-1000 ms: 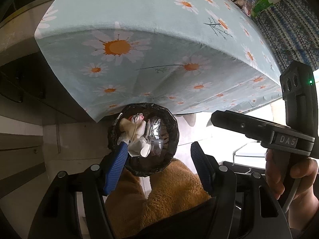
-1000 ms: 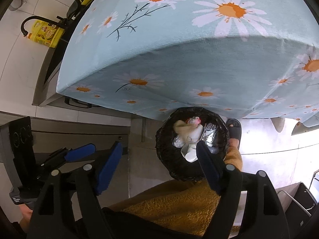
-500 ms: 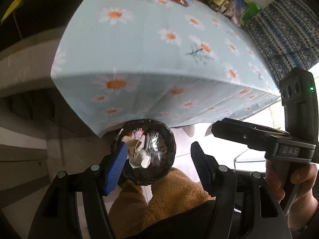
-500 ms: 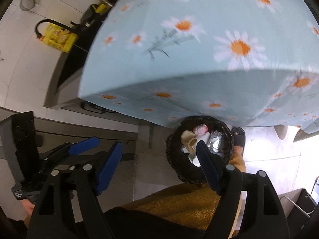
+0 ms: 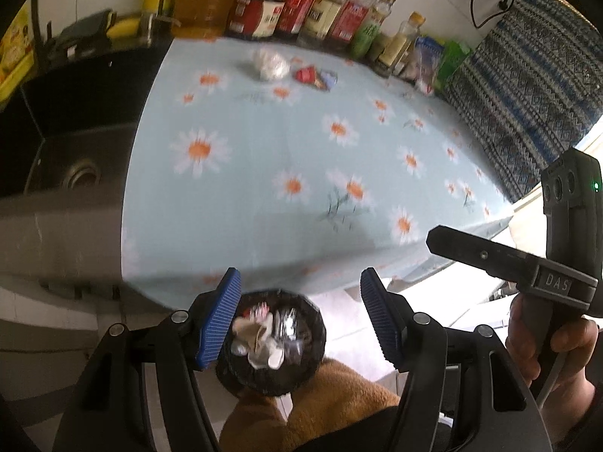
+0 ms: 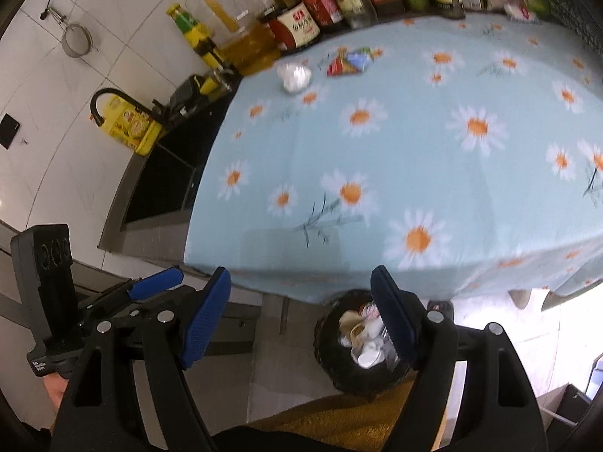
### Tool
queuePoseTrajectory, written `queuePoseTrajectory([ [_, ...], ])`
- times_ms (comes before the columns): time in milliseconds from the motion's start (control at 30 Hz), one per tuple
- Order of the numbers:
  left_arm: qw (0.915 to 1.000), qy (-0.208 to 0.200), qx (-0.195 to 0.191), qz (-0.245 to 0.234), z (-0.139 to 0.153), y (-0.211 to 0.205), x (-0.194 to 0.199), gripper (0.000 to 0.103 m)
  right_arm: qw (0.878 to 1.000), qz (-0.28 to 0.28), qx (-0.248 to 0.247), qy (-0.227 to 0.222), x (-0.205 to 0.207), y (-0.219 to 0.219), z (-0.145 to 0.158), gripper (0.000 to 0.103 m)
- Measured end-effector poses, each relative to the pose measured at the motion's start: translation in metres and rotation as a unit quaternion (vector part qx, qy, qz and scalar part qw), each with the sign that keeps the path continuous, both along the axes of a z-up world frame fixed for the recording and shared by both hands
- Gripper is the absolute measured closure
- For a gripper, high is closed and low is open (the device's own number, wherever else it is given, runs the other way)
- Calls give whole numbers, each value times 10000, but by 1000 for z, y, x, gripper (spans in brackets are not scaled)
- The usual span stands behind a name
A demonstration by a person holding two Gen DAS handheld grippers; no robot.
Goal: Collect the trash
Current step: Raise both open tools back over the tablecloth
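Gaping, both empty: left gripper (image 5: 297, 316), right gripper (image 6: 301, 314). Since earlier, both risen; tabletop (image 5: 264, 173) trash now visible, bin (image 5: 271, 342) smaller.

Your table (image 5: 264, 173): daisy-print blue cloth over it. Far end, crumpled white wad (image 5: 270, 64) beside red-blue wrapper (image 5: 314, 76); bottles (image 5: 301, 7) lined along back edge. Floor (image 6: 271, 369): black-lined bin (image 6: 361, 354), trash inside.

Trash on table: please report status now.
Both grippers open, empty. White wad, red wrapper on far table. Bin below. Path clear.
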State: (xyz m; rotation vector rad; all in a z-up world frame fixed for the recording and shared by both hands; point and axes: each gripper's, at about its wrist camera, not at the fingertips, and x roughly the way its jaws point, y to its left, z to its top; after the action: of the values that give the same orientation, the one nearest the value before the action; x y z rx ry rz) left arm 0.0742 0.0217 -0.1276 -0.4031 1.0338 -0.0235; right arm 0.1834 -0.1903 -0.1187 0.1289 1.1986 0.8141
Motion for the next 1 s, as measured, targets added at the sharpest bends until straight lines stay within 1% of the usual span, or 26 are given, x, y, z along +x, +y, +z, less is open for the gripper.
queuePoseTrajectory([
  [133,9998,-185,84,56,14,-2,20,39,9998,-68,76,-152,21,-2,11,27],
  [267,9995,-273,110,90,23,-4,37,39,9995,-141,136,-233,44,-6,18,27],
  [300,9995,-278,114,104,24,-5,42,32,9995,-143,135,-246,48,-5,19,26],
  [367,9993,-304,138,167,27,-5,50,29,9995,-127,129,-257,62,-6,20,26],
  [433,9992,-315,165,205,29,-6,59,29,9994,-119,123,-287,73,-7,21,19],
  [567,9987,-333,196,337,32,-4,74,29,9996,-37,19,-297,99,-4,19,18],
  [667,9982,-336,233,438,33,-2,86,28,9993,108,-38,-359,119,2,19,18],
  [700,9982,-332,246,444,33,-3,90,26,9991,179,-54,-390,128,5,20,17],
  [733,9978,-328,285,493,33,-3,95,20,9987,248,-97,-430,136,9,19,13],
  [800,9973,-336,319,572,33,-3,102,18,9981,355,-129,-488,150,15,18,9],
  [867,9963,-284,373,714,33,-2,110,17,9972,523,-173,-513,167,23,16,8],
  [900,9958,-264,387,781,32,-1,113,17,9966,618,-181,-522,174,27,15,5],
  [933,9956,-258,385,820,32,-1,116,15,9950,806,-209,-559,183,34,14,5],
  [1000,9945,-226,419,933,31,0,124,7,9917,1054,-285,-680,197,45,12,5],
])
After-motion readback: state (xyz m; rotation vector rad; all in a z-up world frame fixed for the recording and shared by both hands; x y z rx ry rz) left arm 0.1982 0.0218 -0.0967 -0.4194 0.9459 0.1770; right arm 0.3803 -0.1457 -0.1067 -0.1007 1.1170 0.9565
